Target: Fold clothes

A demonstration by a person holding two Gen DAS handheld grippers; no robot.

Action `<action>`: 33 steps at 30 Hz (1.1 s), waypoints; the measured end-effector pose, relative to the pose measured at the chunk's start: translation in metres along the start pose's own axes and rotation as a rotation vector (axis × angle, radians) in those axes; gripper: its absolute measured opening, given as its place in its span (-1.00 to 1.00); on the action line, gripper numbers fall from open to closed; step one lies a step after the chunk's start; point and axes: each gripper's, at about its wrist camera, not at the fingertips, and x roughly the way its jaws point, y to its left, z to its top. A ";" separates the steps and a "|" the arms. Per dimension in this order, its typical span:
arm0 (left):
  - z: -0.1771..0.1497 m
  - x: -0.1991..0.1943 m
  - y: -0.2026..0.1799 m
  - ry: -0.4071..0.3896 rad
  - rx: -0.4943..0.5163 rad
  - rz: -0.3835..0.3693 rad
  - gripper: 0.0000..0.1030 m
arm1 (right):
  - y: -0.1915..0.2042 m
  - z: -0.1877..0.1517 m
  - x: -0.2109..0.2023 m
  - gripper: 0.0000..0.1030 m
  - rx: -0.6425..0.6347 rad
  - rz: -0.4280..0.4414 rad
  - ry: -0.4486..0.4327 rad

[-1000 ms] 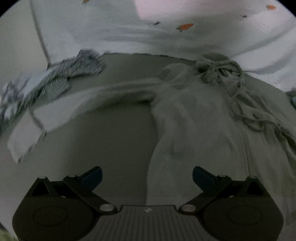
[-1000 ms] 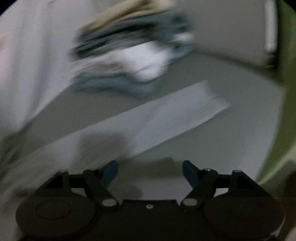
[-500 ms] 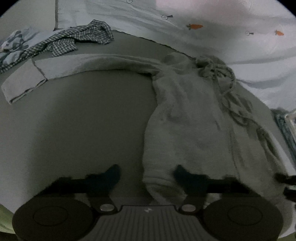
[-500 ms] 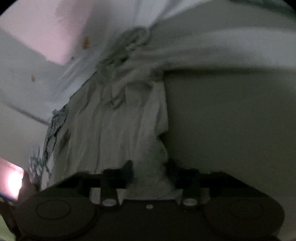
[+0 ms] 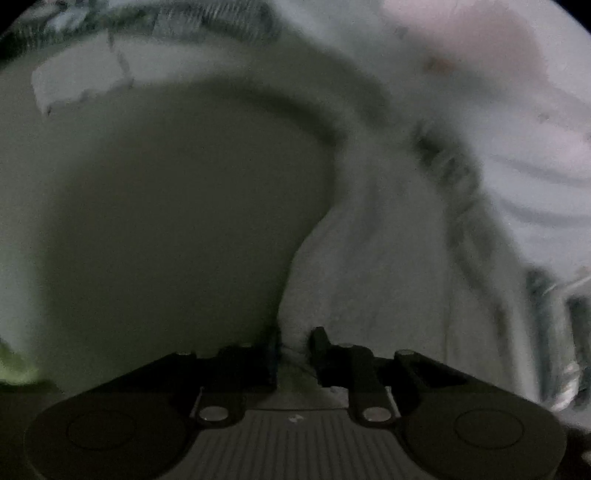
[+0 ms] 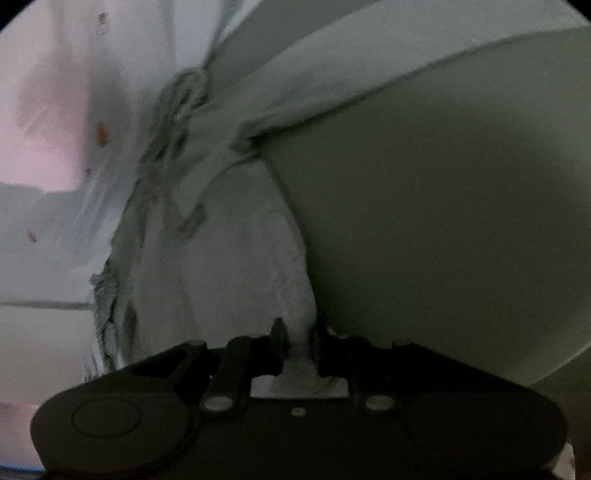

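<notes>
A pale grey hooded sweatshirt (image 5: 369,258) lies spread on a dull grey-green surface (image 5: 166,221). Its left sleeve (image 5: 81,77) stretches out to the far left. My left gripper (image 5: 295,343) is shut on the bottom hem at the garment's left corner, with fabric bunched between the pads. In the right wrist view the same sweatshirt (image 6: 229,266) runs up to its hood and drawstrings (image 6: 181,96), and the other sleeve (image 6: 369,66) reaches to the upper right. My right gripper (image 6: 299,336) is closing, and its pads pinch the hem at the other corner.
A white sheet with small orange prints (image 5: 517,110) lies beyond the hood, and shows as well in the right wrist view (image 6: 55,110). A checked cloth (image 5: 184,22) lies past the left sleeve. A blurred stack of fabric (image 5: 554,314) sits at the right edge.
Both grippers were open a second ago. Each came down to the sweatshirt's bottom hem and closed on it. The right one swung over from a view of a stack of folded clothes.
</notes>
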 end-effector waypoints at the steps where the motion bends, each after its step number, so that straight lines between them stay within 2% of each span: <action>1: 0.001 -0.002 -0.001 -0.006 0.009 -0.003 -0.44 | 0.013 -0.002 -0.003 -0.40 -0.071 -0.037 -0.019; 3: 0.004 -0.006 -0.003 -0.016 0.034 0.000 -0.30 | 0.035 -0.006 -0.007 -0.13 -0.247 -0.177 -0.077; 4: 0.008 -0.007 -0.003 -0.024 0.048 0.014 -0.17 | 0.044 -0.008 -0.009 -0.06 -0.331 -0.249 -0.108; 5: 0.012 -0.008 -0.002 -0.032 0.061 0.029 -0.07 | 0.052 -0.009 -0.006 -0.05 -0.382 -0.283 -0.122; 6: 0.016 -0.010 -0.002 -0.041 0.075 0.045 -0.03 | 0.058 -0.010 -0.004 -0.01 -0.409 -0.295 -0.137; 8: 0.028 -0.014 0.004 -0.065 0.086 0.064 0.22 | 0.068 -0.010 0.001 0.14 -0.445 -0.305 -0.172; 10: 0.040 -0.021 0.009 -0.101 0.097 0.082 0.39 | 0.078 -0.013 0.003 0.44 -0.502 -0.325 -0.220; 11: 0.044 -0.026 0.013 -0.124 0.111 0.098 0.44 | 0.086 -0.016 0.006 0.51 -0.533 -0.335 -0.249; 13: 0.056 -0.033 0.020 -0.159 0.146 0.136 0.46 | 0.104 -0.022 0.016 0.77 -0.593 -0.352 -0.305; 16: 0.080 -0.030 0.033 -0.164 0.188 0.187 0.46 | 0.124 -0.034 0.038 0.96 -0.663 -0.364 -0.329; 18: 0.096 -0.029 0.042 -0.184 0.230 0.215 0.46 | 0.134 -0.041 0.059 0.96 -0.677 -0.370 -0.315; 20: 0.111 -0.027 0.050 -0.207 0.318 0.245 0.46 | 0.135 -0.052 0.083 0.96 -0.674 -0.371 -0.280; 23: 0.133 -0.023 0.062 -0.220 0.442 0.301 0.46 | 0.136 -0.069 0.111 0.96 -0.669 -0.439 -0.246; 25: 0.150 -0.018 0.072 -0.225 0.484 0.318 0.46 | 0.136 -0.080 0.119 1.00 -0.675 -0.469 -0.275; 28: 0.167 -0.013 0.087 -0.215 0.535 0.298 0.46 | 0.134 -0.090 0.123 1.00 -0.641 -0.488 -0.328; 33: 0.182 0.011 0.102 -0.136 0.585 0.242 0.46 | 0.135 -0.100 0.128 1.00 -0.571 -0.509 -0.423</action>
